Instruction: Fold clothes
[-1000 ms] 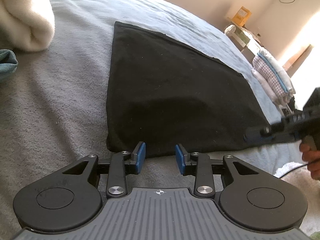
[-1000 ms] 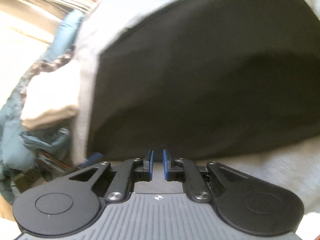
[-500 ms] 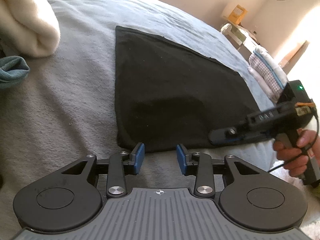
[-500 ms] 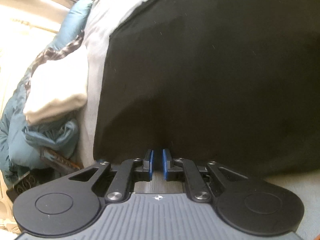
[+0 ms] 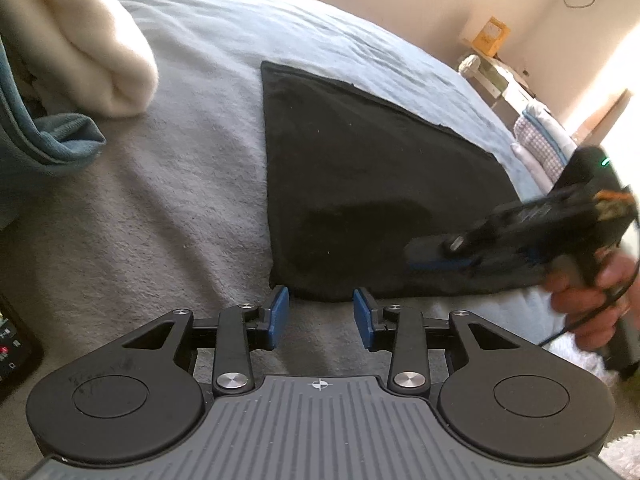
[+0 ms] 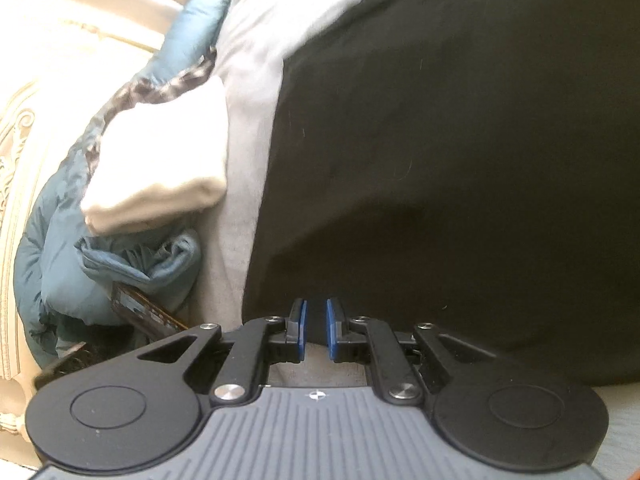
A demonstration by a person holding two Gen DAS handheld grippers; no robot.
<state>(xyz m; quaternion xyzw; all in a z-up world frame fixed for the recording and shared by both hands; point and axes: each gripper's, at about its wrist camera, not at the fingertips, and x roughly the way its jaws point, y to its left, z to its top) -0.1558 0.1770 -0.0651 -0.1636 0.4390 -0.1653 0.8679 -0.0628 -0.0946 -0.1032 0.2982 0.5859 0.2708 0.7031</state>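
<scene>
Bed, grey cover, broad bare stretch left of the cloth. One black cloth lies flat on it, folded, near edge straight, left near corner just ahead of the left gripper. One cream folded bundle far left, teal garment beside it. Left gripper: jaws wide, empty, just short of the hem. Right gripper: jaws narrow, black cloth edge between the pads; whether it's actually pinched, can't tell. No legible writing.
</scene>
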